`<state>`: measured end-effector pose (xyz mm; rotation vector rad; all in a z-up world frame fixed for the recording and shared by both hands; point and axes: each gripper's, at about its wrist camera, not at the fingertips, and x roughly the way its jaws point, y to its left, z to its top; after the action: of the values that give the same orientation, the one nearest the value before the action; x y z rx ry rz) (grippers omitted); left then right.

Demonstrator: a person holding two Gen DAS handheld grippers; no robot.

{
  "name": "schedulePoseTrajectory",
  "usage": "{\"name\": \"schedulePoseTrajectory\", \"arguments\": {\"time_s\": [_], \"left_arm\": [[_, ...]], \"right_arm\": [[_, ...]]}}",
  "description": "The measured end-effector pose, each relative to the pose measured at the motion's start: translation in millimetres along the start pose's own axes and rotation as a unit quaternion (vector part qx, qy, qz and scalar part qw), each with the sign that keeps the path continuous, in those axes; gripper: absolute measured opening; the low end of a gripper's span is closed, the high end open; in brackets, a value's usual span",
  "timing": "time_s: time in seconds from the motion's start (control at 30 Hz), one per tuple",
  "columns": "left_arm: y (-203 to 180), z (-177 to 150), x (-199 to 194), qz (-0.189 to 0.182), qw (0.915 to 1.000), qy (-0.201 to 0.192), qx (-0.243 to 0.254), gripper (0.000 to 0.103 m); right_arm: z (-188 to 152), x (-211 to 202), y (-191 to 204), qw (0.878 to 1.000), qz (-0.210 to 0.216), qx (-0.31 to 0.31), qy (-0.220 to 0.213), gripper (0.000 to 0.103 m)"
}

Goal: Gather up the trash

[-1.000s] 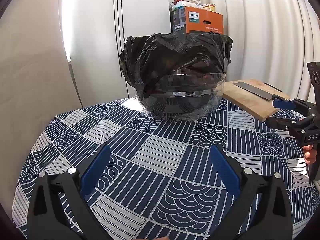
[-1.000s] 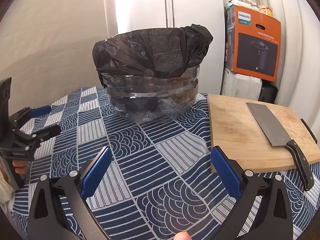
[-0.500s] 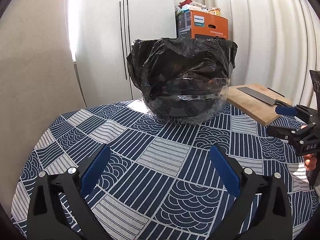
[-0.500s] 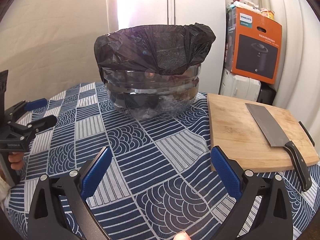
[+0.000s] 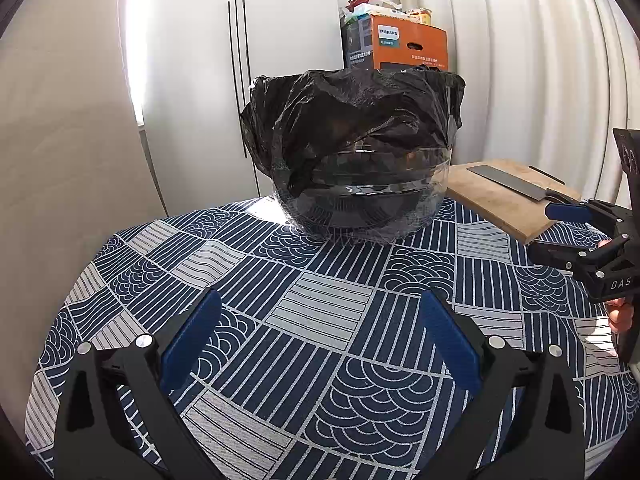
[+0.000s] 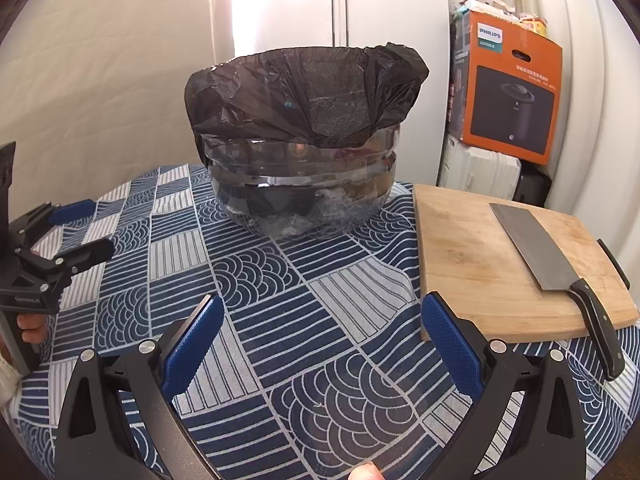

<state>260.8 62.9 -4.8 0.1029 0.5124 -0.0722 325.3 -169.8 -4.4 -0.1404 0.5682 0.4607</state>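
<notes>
A clear plastic bin lined with a black trash bag point(image 5: 352, 128) point(image 6: 304, 96) stands at the far side of the round table with the blue patterned cloth point(image 5: 320, 304) point(image 6: 280, 280). The bag's top folds over the bin's rim; what lies inside is hidden. My left gripper point(image 5: 318, 320) hovers open over the cloth, short of the bin, holding nothing. My right gripper point(image 6: 322, 320) is also open and empty, a little to the right. Each gripper shows in the other's view, the right gripper point(image 5: 560, 228) at the right edge and the left gripper point(image 6: 80, 228) at the left edge.
A wooden cutting board point(image 6: 480, 256) point(image 5: 500, 196) with a cleaver point(image 6: 556, 268) lies right of the bin. An orange Philips box point(image 6: 508, 88) point(image 5: 400, 46) stands behind. White cabinet doors point(image 5: 240, 80) and a curtain back the table. A hand point(image 5: 620, 316) holds the right gripper's grip.
Both grippers have pulled back and risen a little, so the bin looks slightly farther and higher in frame. Both stay open and empty.
</notes>
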Motion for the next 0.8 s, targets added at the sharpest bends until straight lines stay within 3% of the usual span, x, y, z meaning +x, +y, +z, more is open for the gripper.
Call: {"name": "schedulePoseTrajectory", "arguments": {"time_s": [0.3,0.8], "left_arm": [[7.7,-0.7,1.6,-0.005,0.9998,0.004,-0.02,0.097],[4.9,-0.6,2.8,0.0,0.9999,0.007,-0.014,0.097]], "right_arm": [[-0.2,-0.3,1.2,1.0,0.001,-0.002,0.0,0.095],[0.0,1.4,1.8,1.0,0.001,0.0,0.003,0.095]]}}
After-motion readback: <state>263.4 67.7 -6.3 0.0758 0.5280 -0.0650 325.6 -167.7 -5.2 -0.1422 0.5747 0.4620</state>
